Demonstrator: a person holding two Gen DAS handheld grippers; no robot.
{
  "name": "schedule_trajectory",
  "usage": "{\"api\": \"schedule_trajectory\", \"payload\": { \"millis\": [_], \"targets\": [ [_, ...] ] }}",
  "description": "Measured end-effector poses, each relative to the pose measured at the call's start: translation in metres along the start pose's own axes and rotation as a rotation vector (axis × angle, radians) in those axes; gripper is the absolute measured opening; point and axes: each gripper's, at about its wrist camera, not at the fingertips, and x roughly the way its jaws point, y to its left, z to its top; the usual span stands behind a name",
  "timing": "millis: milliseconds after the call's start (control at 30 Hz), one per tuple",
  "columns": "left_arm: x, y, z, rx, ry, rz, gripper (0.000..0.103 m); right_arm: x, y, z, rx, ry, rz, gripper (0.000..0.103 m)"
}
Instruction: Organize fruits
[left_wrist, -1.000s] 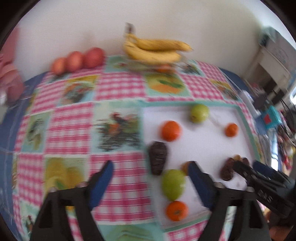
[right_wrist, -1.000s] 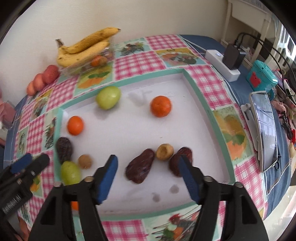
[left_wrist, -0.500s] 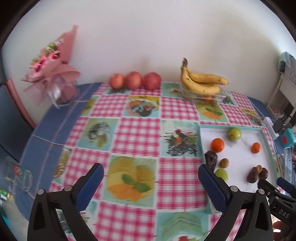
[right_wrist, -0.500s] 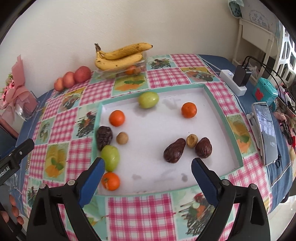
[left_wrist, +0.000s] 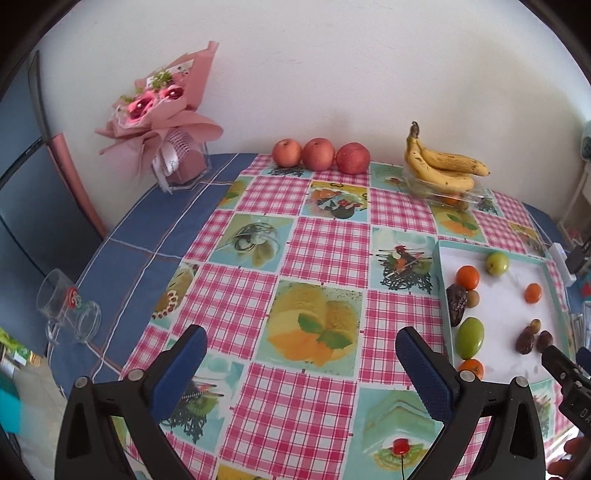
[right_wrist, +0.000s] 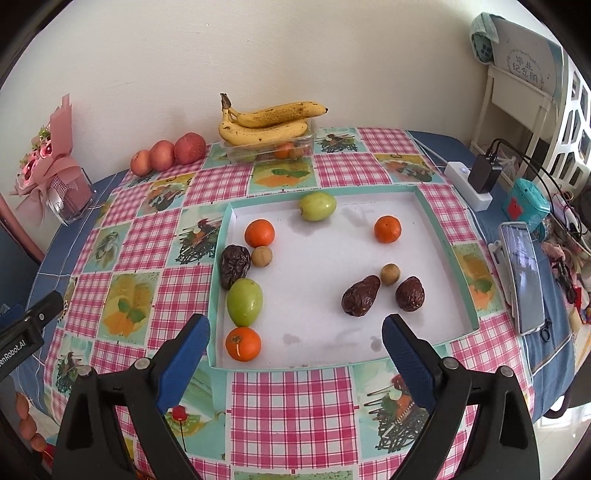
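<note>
Both tongs have pulled up and back from the white tray (right_wrist: 448, 258) over the last second: left tongs (left_wrist: 301, 363) and right tongs (right_wrist: 295, 350) hang apart and empty above the checked tabletop (left_wrist: 325, 243). Oranges, green fruits and dates still lie scattered in the tray; sorting looks barely begun, next pick undecided.

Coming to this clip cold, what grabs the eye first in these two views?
The shallow white tray on the pink checked tablecloth stands out: oranges, green fruits, dark dates and small brown fruits lie scattered in it. Against the back wall sit the bananas on a clear box and three red apples in a row, with a pink bouquet at far left. Both tools, left and right, hang open and empty.
</note>
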Motion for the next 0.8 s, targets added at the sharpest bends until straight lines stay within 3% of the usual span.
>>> {"api": "schedule_trajectory", "payload": {
  "millis": [800],
  "targets": [
    [0.002, -0.019, -0.008, 0.095, 0.052, 0.003, 0.103, -0.003, -0.001, 0.002, -0.021, -0.001, -0.018, 0.095]
  ]
}}
